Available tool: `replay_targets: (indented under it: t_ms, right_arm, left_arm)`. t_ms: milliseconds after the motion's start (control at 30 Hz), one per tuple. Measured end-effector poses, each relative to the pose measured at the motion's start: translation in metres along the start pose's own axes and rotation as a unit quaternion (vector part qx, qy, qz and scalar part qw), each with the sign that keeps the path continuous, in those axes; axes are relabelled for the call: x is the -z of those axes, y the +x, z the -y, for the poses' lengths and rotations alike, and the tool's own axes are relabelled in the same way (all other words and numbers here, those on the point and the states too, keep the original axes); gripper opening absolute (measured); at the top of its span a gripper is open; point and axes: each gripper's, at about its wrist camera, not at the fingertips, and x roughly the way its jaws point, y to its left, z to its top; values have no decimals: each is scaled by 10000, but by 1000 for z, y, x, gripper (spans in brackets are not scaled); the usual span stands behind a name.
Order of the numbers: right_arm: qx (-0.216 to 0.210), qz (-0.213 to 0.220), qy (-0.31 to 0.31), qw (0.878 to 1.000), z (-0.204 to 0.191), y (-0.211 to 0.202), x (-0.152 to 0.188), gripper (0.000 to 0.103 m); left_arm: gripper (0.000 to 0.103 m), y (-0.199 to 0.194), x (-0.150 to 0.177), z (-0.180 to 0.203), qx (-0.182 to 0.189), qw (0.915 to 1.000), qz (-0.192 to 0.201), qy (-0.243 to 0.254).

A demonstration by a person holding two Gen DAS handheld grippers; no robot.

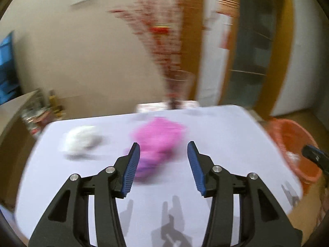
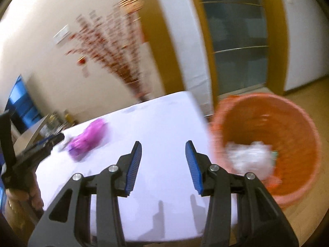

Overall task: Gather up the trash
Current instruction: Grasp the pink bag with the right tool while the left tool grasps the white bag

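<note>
— How far along?

— White scraps (image 2: 249,157) are in the bin (image 2: 298,123). A pink wad (image 1: 158,142) and white wad (image 1: 81,142) lie on the table (image 1: 226,135) beside it.

— Your tongs?

— Left (image 1: 163,154) and right (image 2: 163,154) both gape, empty.

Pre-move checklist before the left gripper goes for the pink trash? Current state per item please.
1. left gripper open: ok, jaws spread, nothing between them.
2. pink trash lined up: ok, it lies on the white table just ahead between the fingers, though blurred.
3. right gripper free: ok, open and holding nothing.
4. orange basket reachable: ok, it stands off the table's right edge, mouth open, white scraps already inside.
5. white crumpled trash clear of the approach: ok, apart to the left.
6. Image sharpness: not ok, motion blur in both views.
</note>
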Motion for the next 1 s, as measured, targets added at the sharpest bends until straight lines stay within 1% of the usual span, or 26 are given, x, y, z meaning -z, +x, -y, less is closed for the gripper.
replay_targets:
  t_ms: [100, 167, 200, 267, 367, 467, 600, 667, 700, 733, 767, 833, 867, 933, 1000]
  right_arm:
    - [-359, -240, -177, 9989, -53, 30, 1, 48]
    - [-541, -380, -229, 9976, -77, 47, 2, 49]
    - [-639, -487, -272, 9964, -96, 61, 2, 49]
    - [-722, -636, -307, 9949, -121, 82, 3, 49]
    - [-743, -868, -259, 9931, -153, 116, 2, 50]
    - [-680, -1059, -70, 9920, -175, 148, -1, 56]
    - [-535, -1203, 119, 9912, -189, 175, -3, 64]
    - [-526, -1311, 149, 9899, -192, 186, -2, 65]
    - [-533, -1404, 115, 9886, -194, 193, -1, 60]
    - [-546, -1483, 53, 9874, -193, 198, 2, 41]
    - [-530, -1538, -54, 9867, -194, 201, 5, 39]
    - [-564, -1453, -193, 9876, -193, 198, 7, 30]
    - [-542, -1421, -250, 9881, -188, 193, 9, 29]
    - [-464, -1347, -289, 9894, -176, 184, 9, 26]
    - [-364, -1280, -282, 9907, -159, 174, 9, 26]
  left_arm:
    - [50, 4, -1, -48, -444, 9987, 10, -245]
    - [53, 12, -1, -78, -740, 9966, -12, -357]
    - [54, 15, -1, -89, -843, 9957, -33, -386]
    - [54, 24, 1, -108, -1009, 9937, -104, -470]
    - [54, 34, 3, -128, -1065, 9919, -229, -649]
    - [54, 43, 7, -151, -1006, 9899, -339, -944]
    - [57, 45, 8, -158, -1023, 9891, -339, -1005]
    - [57, 47, 5, -155, -1003, 9898, -351, -952]
    - [58, 50, 2, -153, -1002, 9901, -358, -911]
    - [58, 51, 1, -151, -995, 9905, -365, -875]
    - [58, 53, -1, -148, -977, 9909, -380, -846]
    - [59, 61, -9, -142, -923, 9917, -442, -775]
    - [61, 65, -12, -139, -920, 9920, -455, -737]
    - [70, 75, -19, -131, -1005, 9922, -460, -572]
    - [73, 88, -24, -126, -1091, 9917, -540, -412]
